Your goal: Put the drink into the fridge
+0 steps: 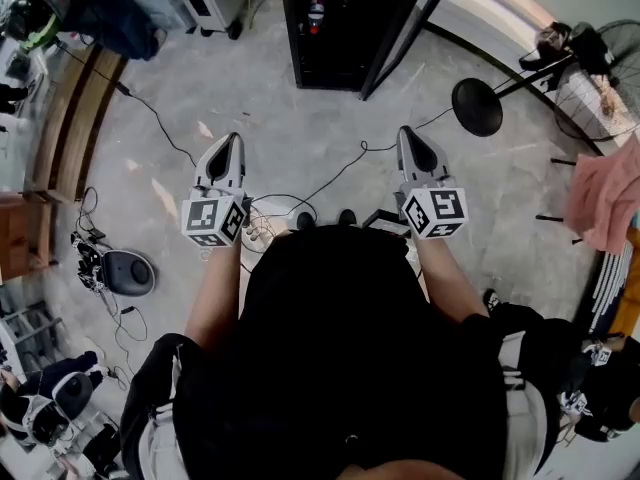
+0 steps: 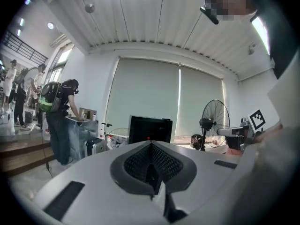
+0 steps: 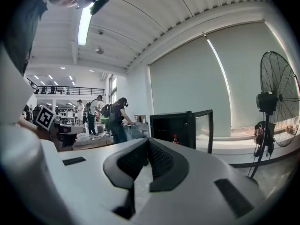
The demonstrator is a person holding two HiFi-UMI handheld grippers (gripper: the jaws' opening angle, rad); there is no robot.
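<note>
A black fridge (image 1: 335, 28) stands on the floor ahead with its glass door (image 1: 405, 33) swung open. Two red-capped drink bottles (image 1: 316, 13) sit on its shelves. In the right gripper view the fridge (image 3: 174, 128) shows one small red bottle (image 3: 175, 138) inside; in the left gripper view the fridge (image 2: 150, 129) is a dark box. My left gripper (image 1: 226, 143) and right gripper (image 1: 411, 136) are held side by side at waist height, pointing at the fridge, well short of it. Both are shut with nothing between the jaws.
A standing fan (image 3: 276, 107) is to the right, its round base (image 1: 477, 106) on the floor by the door. Cables (image 1: 300, 203) trail across the concrete. A pink cloth (image 1: 610, 198) hangs far right. People (image 2: 61, 121) work at a table on the left, near wooden steps (image 1: 80, 118).
</note>
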